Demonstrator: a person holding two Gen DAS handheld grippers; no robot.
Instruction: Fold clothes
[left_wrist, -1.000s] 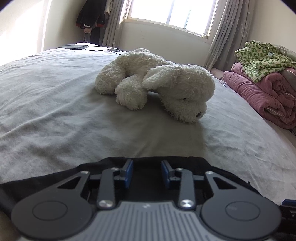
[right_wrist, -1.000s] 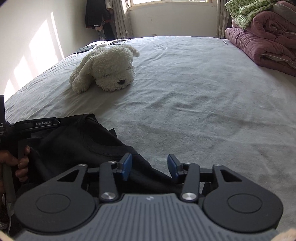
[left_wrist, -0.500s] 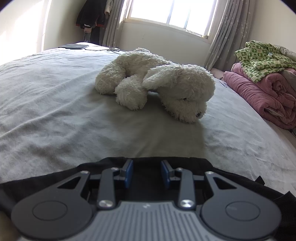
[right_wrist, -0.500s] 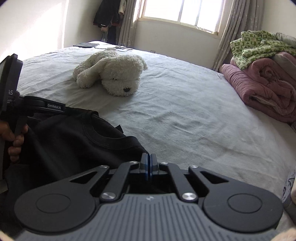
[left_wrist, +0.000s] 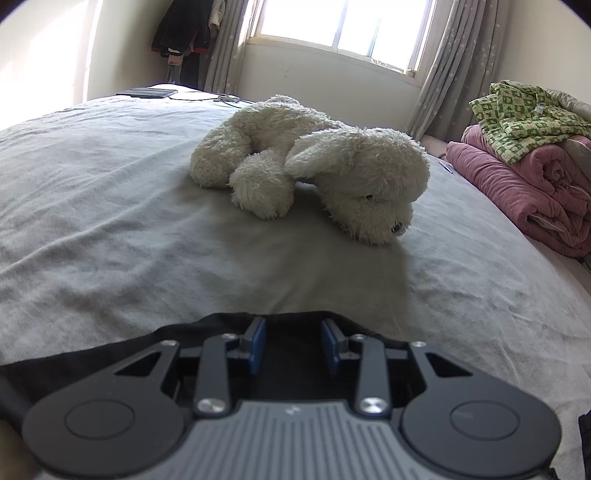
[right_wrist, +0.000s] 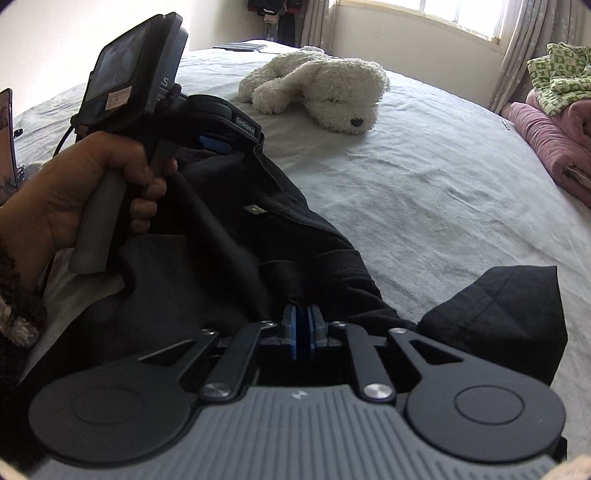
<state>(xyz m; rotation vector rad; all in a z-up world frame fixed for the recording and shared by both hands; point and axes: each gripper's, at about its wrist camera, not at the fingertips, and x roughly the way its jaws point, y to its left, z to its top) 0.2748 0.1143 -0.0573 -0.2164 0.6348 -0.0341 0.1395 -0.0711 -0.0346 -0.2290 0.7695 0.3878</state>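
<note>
A black T-shirt (right_wrist: 229, 258) lies bunched on the near part of the grey bed, collar and label facing up. My right gripper (right_wrist: 303, 328) is shut on a fold of the shirt near the shoulder, and a sleeve (right_wrist: 509, 317) hangs to its right. My left gripper (left_wrist: 293, 345) is open, its blue pads over the shirt's edge (left_wrist: 110, 349). In the right wrist view the left gripper (right_wrist: 214, 142) is held in a hand at the shirt's far side.
A white plush dog (left_wrist: 317, 173) lies mid-bed (left_wrist: 92, 192) beyond the shirt. Pink and green folded bedding (left_wrist: 528, 162) is piled at the right edge. A dark flat device (left_wrist: 147, 92) and cable lie at the far left corner. A window is behind.
My right gripper has shut on the shirt and lifted, pulling the cloth up and swinging toward the left gripper. The left gripper has stayed open and almost still.
</note>
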